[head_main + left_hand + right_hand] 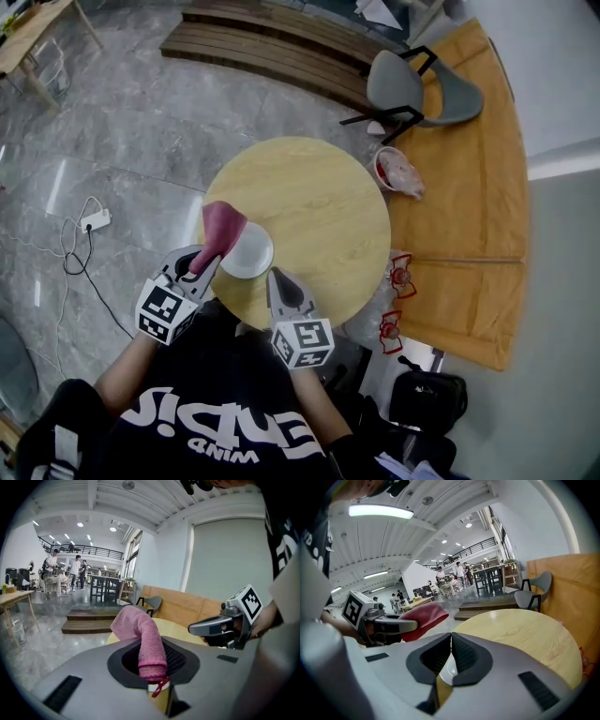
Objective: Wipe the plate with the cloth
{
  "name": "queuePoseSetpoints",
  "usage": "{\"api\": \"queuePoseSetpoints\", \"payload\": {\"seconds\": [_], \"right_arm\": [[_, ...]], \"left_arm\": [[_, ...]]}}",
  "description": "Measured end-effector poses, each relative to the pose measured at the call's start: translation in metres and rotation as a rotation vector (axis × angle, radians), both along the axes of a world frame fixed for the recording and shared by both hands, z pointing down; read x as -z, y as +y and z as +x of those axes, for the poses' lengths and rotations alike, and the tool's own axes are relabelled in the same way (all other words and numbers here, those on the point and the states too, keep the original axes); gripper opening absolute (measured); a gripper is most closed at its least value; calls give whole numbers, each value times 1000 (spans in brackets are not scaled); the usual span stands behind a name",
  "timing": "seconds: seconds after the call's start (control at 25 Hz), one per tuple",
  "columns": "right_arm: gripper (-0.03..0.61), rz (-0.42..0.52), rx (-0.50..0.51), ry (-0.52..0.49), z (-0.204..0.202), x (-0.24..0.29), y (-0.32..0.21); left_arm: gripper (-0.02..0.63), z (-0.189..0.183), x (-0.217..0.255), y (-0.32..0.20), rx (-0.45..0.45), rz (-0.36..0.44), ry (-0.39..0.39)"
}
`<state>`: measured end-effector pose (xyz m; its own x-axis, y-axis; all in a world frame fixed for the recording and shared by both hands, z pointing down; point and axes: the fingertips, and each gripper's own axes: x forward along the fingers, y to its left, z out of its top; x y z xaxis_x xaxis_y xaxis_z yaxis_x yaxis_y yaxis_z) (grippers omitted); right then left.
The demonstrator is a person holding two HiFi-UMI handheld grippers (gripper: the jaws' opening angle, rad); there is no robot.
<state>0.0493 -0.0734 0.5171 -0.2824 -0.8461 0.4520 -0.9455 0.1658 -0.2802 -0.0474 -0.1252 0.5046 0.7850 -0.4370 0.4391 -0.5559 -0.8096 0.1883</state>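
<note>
A white plate (248, 255) lies near the front left edge of a round wooden table (323, 202). My left gripper (204, 262) is shut on a pink cloth (222, 230), which stands up and flops over the plate's left rim. In the left gripper view the cloth (149, 646) is pinched between the jaws and bends away to the left. My right gripper (273, 277) hovers at the plate's right rim with its jaws shut and nothing between them. Under the shut jaws, the right gripper view shows the plate (449, 671), with the cloth (424, 617) at left.
A grey chair (408, 89) stands beyond the table. An orange wooden bench (473, 187) curves along the right and carries a bowl (396, 172). A power strip with cable (94, 222) lies on the floor at left. A black bag (427, 398) sits at lower right.
</note>
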Motion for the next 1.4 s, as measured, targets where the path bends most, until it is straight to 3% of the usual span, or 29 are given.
{"api": "queuePoseSetpoints", "payload": {"seconds": [0.4, 0.68, 1.12, 1.24, 1.4], "right_arm": [[23, -86, -30, 53, 25, -34, -13], [25, -173, 36, 75, 37, -76, -20], [28, -297, 170, 124, 42, -138, -33], [89, -342, 206, 113, 40, -155, -31], [100, -405, 228, 118, 39, -178, -30]], "left_arm": [[51, 2, -34, -13, -34, -68, -39], [51, 5, -55, -12, 23, -134, -58], [51, 2, -72, -13, 81, -161, -103], [51, 1, -73, -11, 93, -163, -111], [51, -6, -76, -11, 116, -181, -122]]}}
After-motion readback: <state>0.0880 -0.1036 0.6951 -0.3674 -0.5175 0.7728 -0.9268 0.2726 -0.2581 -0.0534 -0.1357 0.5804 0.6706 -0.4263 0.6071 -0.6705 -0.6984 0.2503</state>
